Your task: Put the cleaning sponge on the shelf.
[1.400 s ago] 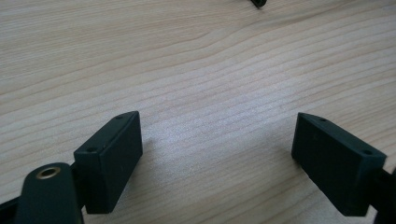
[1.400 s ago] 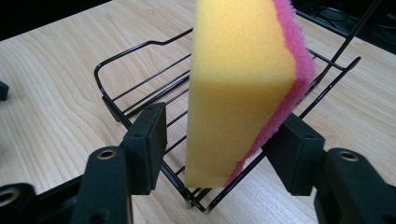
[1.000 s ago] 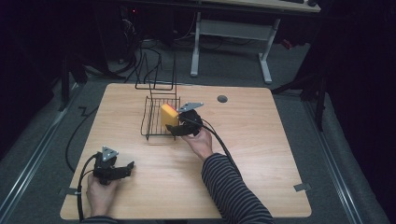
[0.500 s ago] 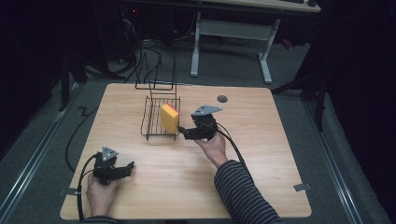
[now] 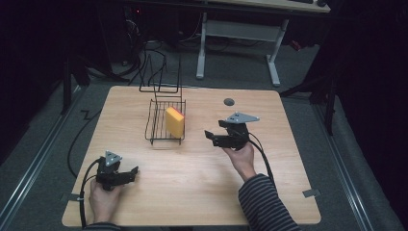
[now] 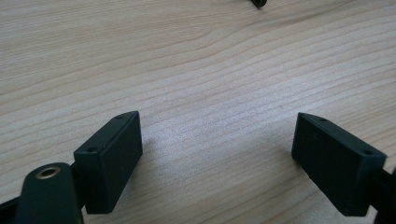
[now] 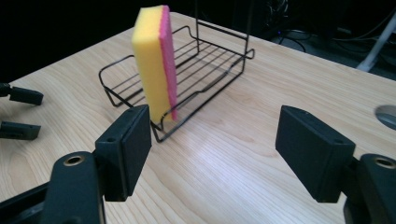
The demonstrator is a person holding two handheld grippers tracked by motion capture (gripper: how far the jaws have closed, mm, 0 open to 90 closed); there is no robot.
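A yellow sponge (image 5: pixel 174 121) with a pink face stands upright on edge at the right end of a black wire rack (image 5: pixel 159 139) in the middle of the table. My right gripper (image 5: pixel 211 136) hovers to the right of the rack, pointing at it, apart from the sponge. In the right gripper view the sponge (image 7: pixel 155 65) and rack (image 7: pixel 219 70) lie ahead of my right gripper (image 7: pixel 215 130), which is open; its jaws have just been closing a little with nothing between them. My left gripper (image 5: pixel 131 173) rests near the front left corner, and in its own view the left gripper (image 6: pixel 217 135) is open over bare wood.
The wooden table (image 5: pixel 192 187) has a round cable hole (image 5: pixel 229 101) at the back right. A taller wire frame (image 5: pixel 161 77) stands at the back edge behind the rack. Cables and white desk legs (image 5: pixel 273 62) lie on the floor beyond.
My right gripper has drawn back to the right, away from the sponge, which stays upright in the rack. The left gripper has not moved.
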